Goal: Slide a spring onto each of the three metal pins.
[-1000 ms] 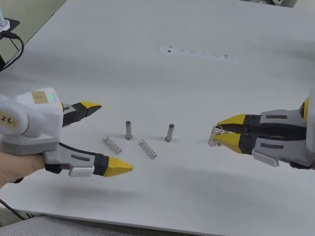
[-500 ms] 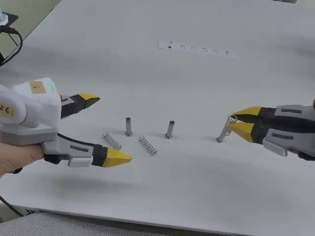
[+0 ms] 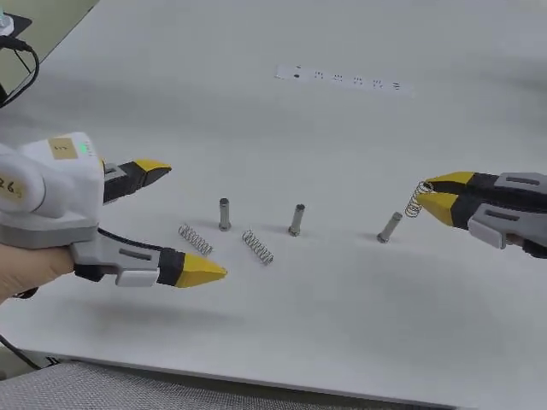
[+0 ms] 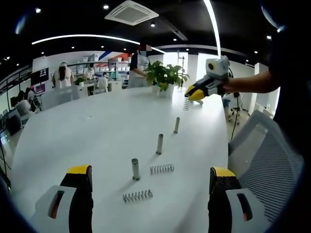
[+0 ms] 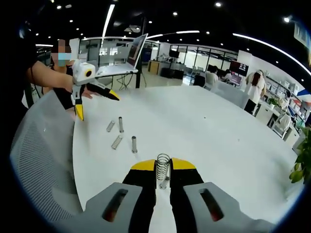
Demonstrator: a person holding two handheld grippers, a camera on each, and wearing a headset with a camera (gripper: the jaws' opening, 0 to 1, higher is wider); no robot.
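On the tabletop [image 3: 342, 325], the left hand-held gripper [image 3: 179, 220] is held open at the near left, in readiness. The right hand-held gripper [image 3: 438, 195] is clamped on a spring [image 3: 416, 202] for threading; the spring, earlier touching the rightmost pin [image 3: 389, 227], is now drawn off rightward. That pin seems tipped. Two loose springs [image 3: 195, 240] are left by the upright pins [image 3: 224, 213].

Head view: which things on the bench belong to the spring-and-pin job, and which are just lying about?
Job: left pin, middle pin, right pin; left spring and middle spring, both loose; third spring held in the right hand-held gripper.
Lying about: power strip; black cable at far left.
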